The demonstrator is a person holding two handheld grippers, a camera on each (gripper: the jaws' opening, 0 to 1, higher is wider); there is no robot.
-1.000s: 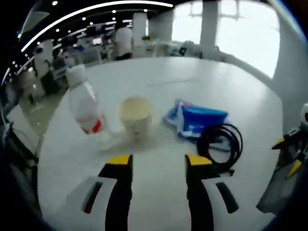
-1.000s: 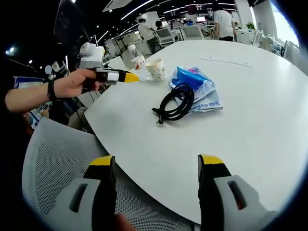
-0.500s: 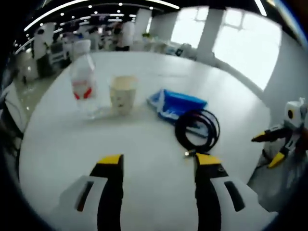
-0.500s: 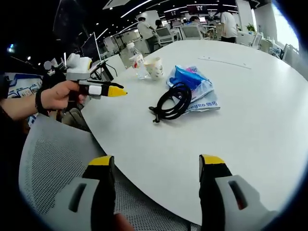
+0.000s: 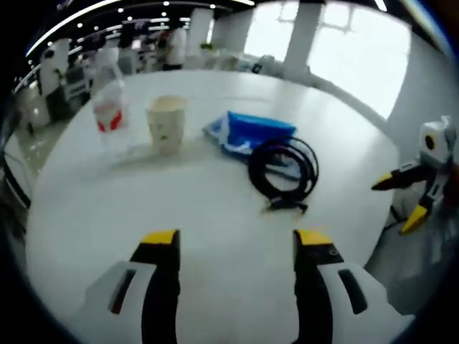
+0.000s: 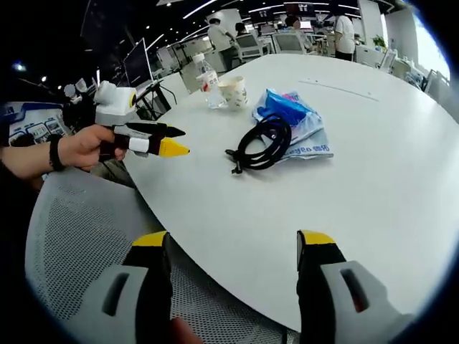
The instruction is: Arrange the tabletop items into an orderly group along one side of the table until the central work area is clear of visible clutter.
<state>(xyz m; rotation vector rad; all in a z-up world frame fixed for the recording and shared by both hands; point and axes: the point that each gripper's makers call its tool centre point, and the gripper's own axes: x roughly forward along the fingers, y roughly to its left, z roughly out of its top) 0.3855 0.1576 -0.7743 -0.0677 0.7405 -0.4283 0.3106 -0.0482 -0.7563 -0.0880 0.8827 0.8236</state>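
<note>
The white tabletop (image 6: 373,179) carries four items near your edge. The blue packet (image 5: 247,132), soft and crinkly, lies partly under the black cable coil (image 5: 282,170); the coil is limp, so take it across the bundled loops. Beyond stand the paper cup (image 5: 166,123), light and crushable, and the plastic bottle (image 5: 107,111), best gripped at its body. Your left gripper (image 5: 235,240) and right gripper (image 6: 234,244) hover with fingers apart, holding nothing
</note>
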